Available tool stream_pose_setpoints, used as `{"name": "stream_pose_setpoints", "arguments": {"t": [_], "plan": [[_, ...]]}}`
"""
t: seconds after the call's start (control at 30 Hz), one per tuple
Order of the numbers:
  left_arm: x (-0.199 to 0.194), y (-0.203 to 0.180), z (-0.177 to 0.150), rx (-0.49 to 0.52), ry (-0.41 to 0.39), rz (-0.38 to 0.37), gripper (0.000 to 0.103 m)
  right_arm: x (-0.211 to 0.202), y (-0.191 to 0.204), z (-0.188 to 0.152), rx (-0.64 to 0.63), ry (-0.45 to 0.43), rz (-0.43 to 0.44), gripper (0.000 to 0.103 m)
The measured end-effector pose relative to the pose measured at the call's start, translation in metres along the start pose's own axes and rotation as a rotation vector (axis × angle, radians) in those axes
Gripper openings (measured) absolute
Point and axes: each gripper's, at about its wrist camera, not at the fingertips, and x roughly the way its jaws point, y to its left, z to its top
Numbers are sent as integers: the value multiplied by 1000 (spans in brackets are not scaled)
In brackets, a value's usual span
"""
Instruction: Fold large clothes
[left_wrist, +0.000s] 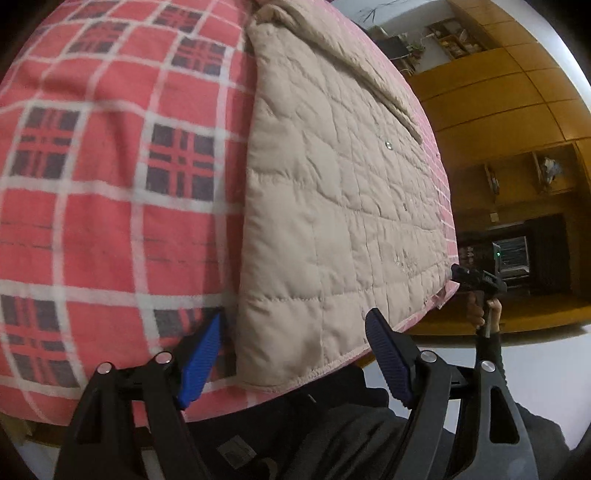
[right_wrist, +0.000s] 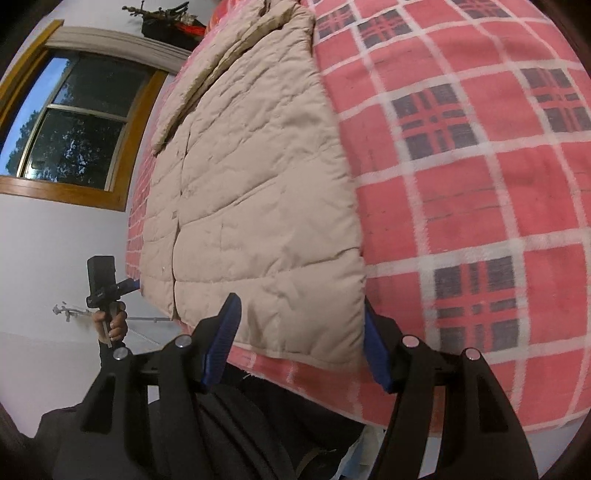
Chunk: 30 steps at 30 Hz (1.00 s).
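Note:
A beige quilted jacket (left_wrist: 332, 203) (right_wrist: 251, 184) lies flat on a red plaid blanket (left_wrist: 110, 184) (right_wrist: 461, 203). Its hem sits at the near edge. My left gripper (left_wrist: 295, 315) is open, and its blue fingers (left_wrist: 201, 362) straddle one hem corner of the jacket. My right gripper (right_wrist: 300, 301) is open too, with the opposite hem corner between its fingers (right_wrist: 221, 339). Each gripper also shows small in the other view, held by a hand: the right gripper (left_wrist: 476, 280) and the left gripper (right_wrist: 107, 284). A sleeve lies folded along the jacket's far part.
The blanket's edge drops off just below the hem. A person's dark clothing (left_wrist: 314, 424) (right_wrist: 221, 424) is close under both grippers. Wooden cabinets (left_wrist: 498, 92) stand beyond one side. A window (right_wrist: 74, 122) in a white wall is beyond the other.

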Motion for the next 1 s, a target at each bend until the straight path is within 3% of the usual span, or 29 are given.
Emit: {"name": "stream_pose_setpoints", "arguments": {"t": [0.13, 0.23, 0.3, 0.4, 0.5, 0.73, 1.0], "plan": [[7, -13, 1, 30, 12, -42, 76, 0, 0, 1, 22, -1, 53, 63], [15, -17, 5, 36, 26, -34, 71, -2, -9, 3, 55, -3, 103, 50], [20, -12, 7, 9, 51, -28, 41, -3, -13, 3, 69, -6, 107, 36], [19, -10, 6, 0, 47, -34, 26, -6, -15, 2, 69, -19, 116, 22], [10, -10, 3, 4, 11, -68, 18, -13, -9, -1, 58, -41, 126, 13], [-19, -37, 6, 47, -94, -123, 12, -41, 24, 4, -5, -113, 168, 9], [-36, -69, 25, 108, -153, -140, 11, -61, 64, 24, -64, -152, 178, 9]]}}
